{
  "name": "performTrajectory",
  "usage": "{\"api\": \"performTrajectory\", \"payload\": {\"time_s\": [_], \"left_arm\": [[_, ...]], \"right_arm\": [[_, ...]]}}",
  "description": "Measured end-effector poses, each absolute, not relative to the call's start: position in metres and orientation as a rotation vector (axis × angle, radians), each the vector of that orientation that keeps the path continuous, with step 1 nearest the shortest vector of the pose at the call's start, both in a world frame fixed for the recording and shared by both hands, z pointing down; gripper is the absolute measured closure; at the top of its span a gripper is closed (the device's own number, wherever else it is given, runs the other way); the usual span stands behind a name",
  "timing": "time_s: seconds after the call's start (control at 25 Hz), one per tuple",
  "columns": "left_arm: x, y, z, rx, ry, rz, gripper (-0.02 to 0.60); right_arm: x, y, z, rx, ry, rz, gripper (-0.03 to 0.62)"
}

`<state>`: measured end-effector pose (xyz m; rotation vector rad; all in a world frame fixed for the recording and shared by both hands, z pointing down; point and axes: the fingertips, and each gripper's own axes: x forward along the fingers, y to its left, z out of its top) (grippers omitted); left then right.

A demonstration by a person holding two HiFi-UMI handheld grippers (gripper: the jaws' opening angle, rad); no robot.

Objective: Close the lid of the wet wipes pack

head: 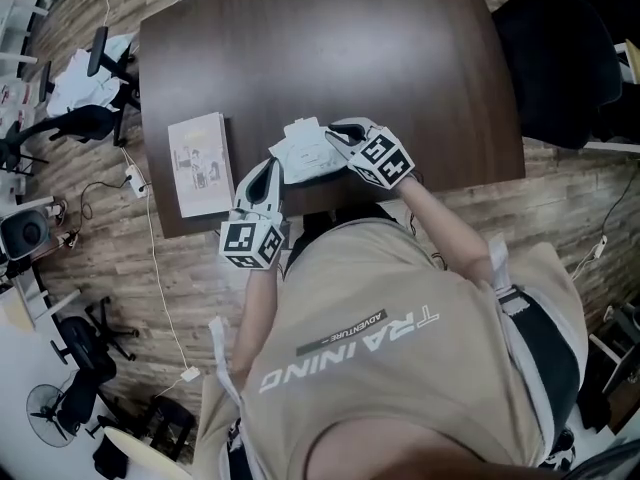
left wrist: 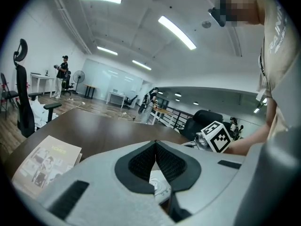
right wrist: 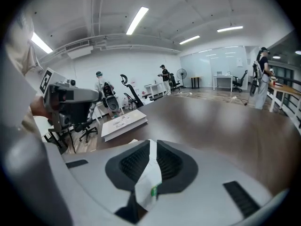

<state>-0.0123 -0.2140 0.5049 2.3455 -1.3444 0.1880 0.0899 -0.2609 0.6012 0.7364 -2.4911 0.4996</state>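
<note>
The white wet wipes pack (head: 305, 152) lies near the front edge of the dark table (head: 330, 48), between both grippers. My left gripper (head: 273, 164) is at the pack's left end. In the left gripper view its jaws (left wrist: 155, 147) are closed, with a white piece of the pack (left wrist: 160, 186) between the pads. My right gripper (head: 338, 136) is at the pack's right end. In the right gripper view it (right wrist: 151, 147) is shut on a thin white flap of the pack (right wrist: 148, 182) with a small green mark. I cannot tell how the lid stands.
A pale book (head: 200, 163) lies on the table left of the pack. Office chairs (head: 90, 88) and cables stand on the wooden floor to the left. A black chair (head: 560, 58) is at the right. The person's torso hides the table's front edge.
</note>
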Motion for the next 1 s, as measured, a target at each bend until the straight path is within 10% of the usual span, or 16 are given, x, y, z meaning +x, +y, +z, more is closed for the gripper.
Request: {"api": "performTrajectory", "payload": {"time_s": [1.0], "left_arm": [[-0.037,-0.244,0.545,2.256,-1.286,0.174,0.577]], "right_arm": [[0.052,-0.316,0.701,0.458,-2.205,0.807,0.502]]}}
